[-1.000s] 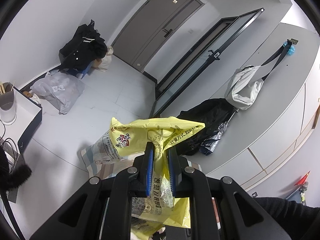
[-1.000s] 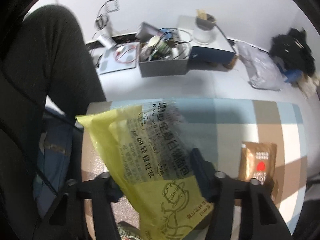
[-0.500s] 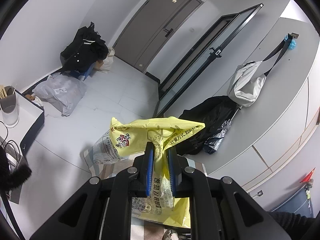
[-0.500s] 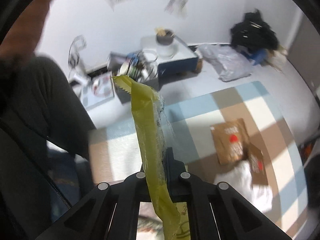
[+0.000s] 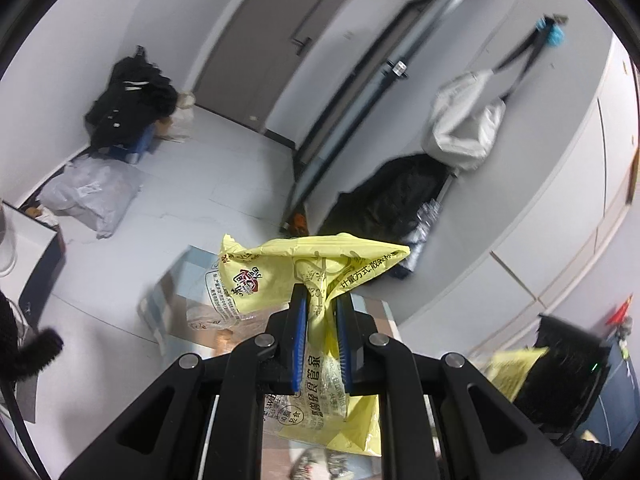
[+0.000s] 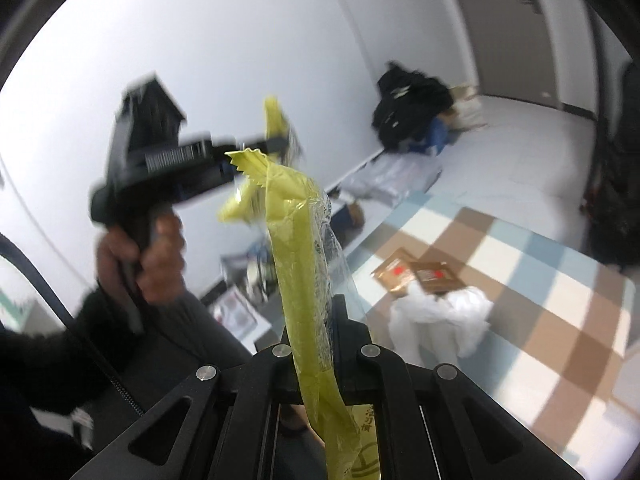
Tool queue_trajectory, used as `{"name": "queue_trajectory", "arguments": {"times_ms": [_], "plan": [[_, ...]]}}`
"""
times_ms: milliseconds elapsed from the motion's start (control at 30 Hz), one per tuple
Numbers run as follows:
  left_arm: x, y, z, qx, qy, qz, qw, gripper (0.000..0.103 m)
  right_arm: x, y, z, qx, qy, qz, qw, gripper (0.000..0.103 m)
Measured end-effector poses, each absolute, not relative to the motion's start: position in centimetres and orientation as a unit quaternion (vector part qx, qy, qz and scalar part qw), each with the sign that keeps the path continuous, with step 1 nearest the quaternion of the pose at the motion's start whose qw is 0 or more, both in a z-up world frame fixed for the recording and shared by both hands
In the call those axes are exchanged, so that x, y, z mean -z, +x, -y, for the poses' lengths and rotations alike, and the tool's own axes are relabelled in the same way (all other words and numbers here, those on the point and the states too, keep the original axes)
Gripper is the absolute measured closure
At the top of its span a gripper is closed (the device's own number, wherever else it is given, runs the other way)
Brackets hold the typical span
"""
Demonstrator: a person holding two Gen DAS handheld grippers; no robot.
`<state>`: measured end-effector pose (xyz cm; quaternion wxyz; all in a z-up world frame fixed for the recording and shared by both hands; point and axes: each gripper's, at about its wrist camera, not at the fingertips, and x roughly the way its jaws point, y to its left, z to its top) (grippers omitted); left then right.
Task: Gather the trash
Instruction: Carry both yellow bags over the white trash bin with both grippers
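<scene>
My left gripper (image 5: 321, 312) is shut on a crumpled yellow snack wrapper (image 5: 280, 272) and holds it up in the air. My right gripper (image 6: 316, 320) is shut on a second yellow wrapper (image 6: 296, 232), seen edge-on and standing upright. In the right wrist view the left gripper (image 6: 276, 144) shows at upper left, blurred, held by a hand, with its wrapper. On the checked rug (image 6: 520, 272) lie two brown packets (image 6: 416, 276) and a white crumpled bag (image 6: 440, 316). The right gripper's wrapper also shows at lower right in the left wrist view (image 5: 512, 368).
A black clothes pile (image 5: 128, 104) and a grey plastic bag (image 5: 92, 196) lie by the far wall. A grey door (image 5: 280, 40) stands behind. A white bag (image 5: 464, 132) hangs over a black bag (image 5: 392, 200). A dark-sided box (image 5: 36, 248) is at left.
Both grippers have lifted and turned with their wrappers. The right view has swung up from the rug towards the wall, and the left gripper has come into it. The left view has tilted up slightly.
</scene>
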<state>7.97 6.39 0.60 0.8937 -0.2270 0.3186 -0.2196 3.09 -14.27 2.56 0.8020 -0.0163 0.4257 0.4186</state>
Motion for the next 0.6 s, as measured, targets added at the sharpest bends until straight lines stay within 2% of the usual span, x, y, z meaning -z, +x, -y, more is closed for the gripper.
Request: {"name": "queue_trajectory", "arguments": {"times_ms": [333, 600], "plan": [[-3.3, 6.6, 2.8, 0.328, -0.174, -0.334, 0.866, 0.093, -9.2, 0.4, 25.7, -0.351, 0.074, -0.371, 0.857, 0.099], [-4.7, 5.7, 13.0, 0.418, -0.130, -0.355, 0.826, 0.093, -12.1, -2.2, 35.5, -0.264, 0.125, -0.341, 0.894, 0.099]]}}
